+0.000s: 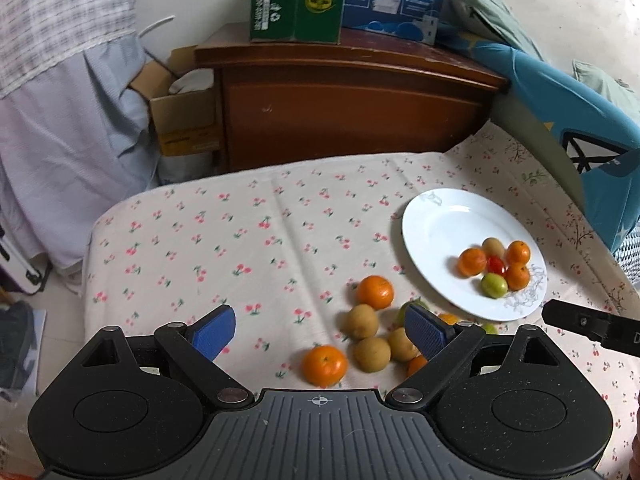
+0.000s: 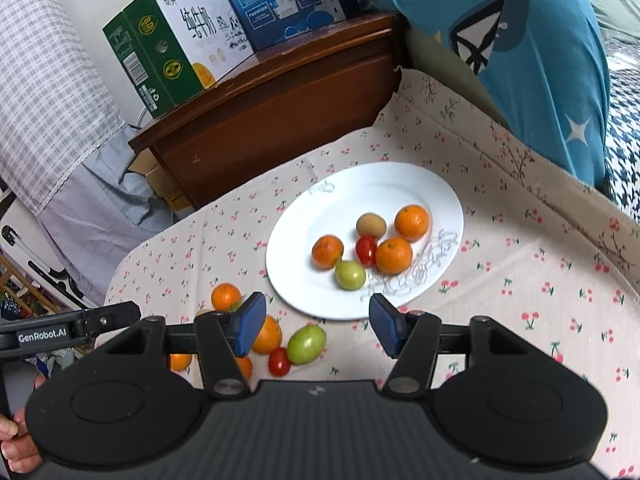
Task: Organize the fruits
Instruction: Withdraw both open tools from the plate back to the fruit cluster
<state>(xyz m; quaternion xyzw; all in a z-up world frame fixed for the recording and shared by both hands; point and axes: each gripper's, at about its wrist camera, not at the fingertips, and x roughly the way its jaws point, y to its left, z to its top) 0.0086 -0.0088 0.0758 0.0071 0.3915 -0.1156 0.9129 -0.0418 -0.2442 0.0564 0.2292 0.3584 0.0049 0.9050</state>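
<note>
Two claws are hovering empty over the loose fruit, jaws apart.

Left gripper [image 1: 320, 330] is spreading wide, with an orange [image 1: 324, 364] and brown fruits [image 1: 372, 354] lying on the cloth between and just beyond its pads. Right gripper [image 2: 316, 326] is standing half spread, a green fruit [image 2: 306, 344] and a cherry tomato [image 2: 279, 361] sitting just under its gap, nearer the left pad, while the white plate [image 2: 420, 184] with six fruits is lying just ahead.
</note>
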